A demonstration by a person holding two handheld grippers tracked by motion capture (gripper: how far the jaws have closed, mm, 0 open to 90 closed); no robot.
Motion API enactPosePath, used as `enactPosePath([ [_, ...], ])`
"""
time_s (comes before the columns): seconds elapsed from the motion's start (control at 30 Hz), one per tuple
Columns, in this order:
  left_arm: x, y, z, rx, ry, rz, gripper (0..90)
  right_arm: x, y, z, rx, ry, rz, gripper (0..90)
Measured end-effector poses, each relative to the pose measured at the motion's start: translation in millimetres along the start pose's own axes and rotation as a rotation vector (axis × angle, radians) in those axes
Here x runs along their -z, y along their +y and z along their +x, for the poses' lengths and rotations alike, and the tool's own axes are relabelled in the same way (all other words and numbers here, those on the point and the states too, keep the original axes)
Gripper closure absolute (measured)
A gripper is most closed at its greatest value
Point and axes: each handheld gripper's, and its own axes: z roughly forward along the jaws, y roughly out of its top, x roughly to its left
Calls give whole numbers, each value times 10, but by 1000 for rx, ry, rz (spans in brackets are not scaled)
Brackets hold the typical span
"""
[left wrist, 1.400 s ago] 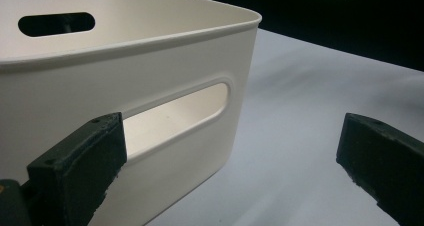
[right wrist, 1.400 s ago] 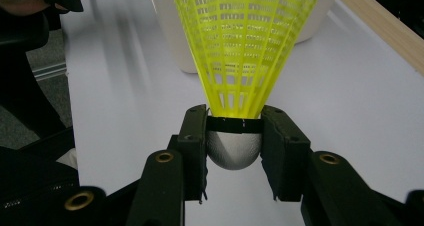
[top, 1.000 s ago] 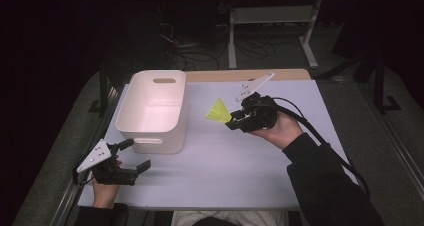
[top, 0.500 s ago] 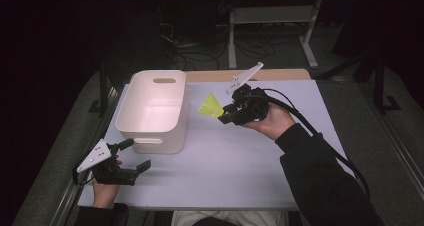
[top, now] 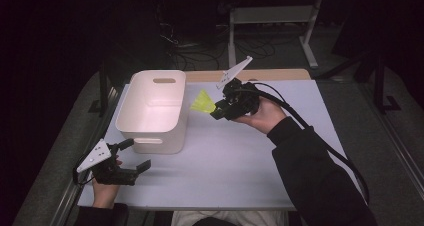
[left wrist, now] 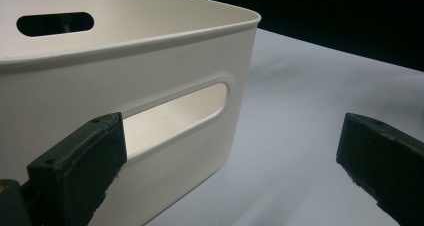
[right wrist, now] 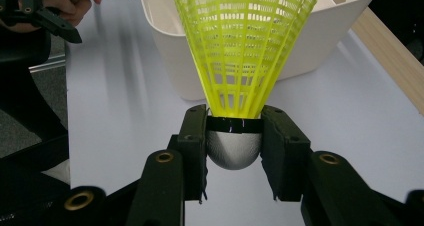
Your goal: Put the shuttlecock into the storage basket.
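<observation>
The white worktop [top: 240, 161] has much free surface in front of and to the right of the bin [top: 155, 111], which stands at the left part, close to the left edge and near the far edge where a wooden strip [top: 250, 75] runs. The right tool [top: 216, 111] is held above the worktop, just right of the bin's right wall, and its jaws are closed on the rounded grey base of a yellow shuttlecock [top: 202, 102]; in the right gripper view the base sits between the two pads and the yellow skirt [right wrist: 245, 46] points toward the bin. The left tool [top: 135, 153] rests low near the front left corner of the worktop, its jaws wide apart and holding nothing, just before the bin's near wall with the handle slot [left wrist: 175, 111]. The inside of the bin looks empty.
</observation>
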Motion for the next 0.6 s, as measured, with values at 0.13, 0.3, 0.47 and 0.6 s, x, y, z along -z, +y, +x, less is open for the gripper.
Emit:
enactPosePath([
  [0.13, 3, 0, 0, 0, 0, 1, 0, -37, 62, -17, 2, 8, -8, 633],
  [0.3, 1, 0, 1, 0, -1, 1, 0, -90, 135, -28, 5, 17, -9, 633],
  [0.47, 3, 0, 1, 0, -1, 0, 0, -129, 209, -17, 14, 24, -4, 633],
  [0.6, 4, 1, 2, -2, -1, 0, 0, -151, 261, 1, 21, 28, -7, 632],
])
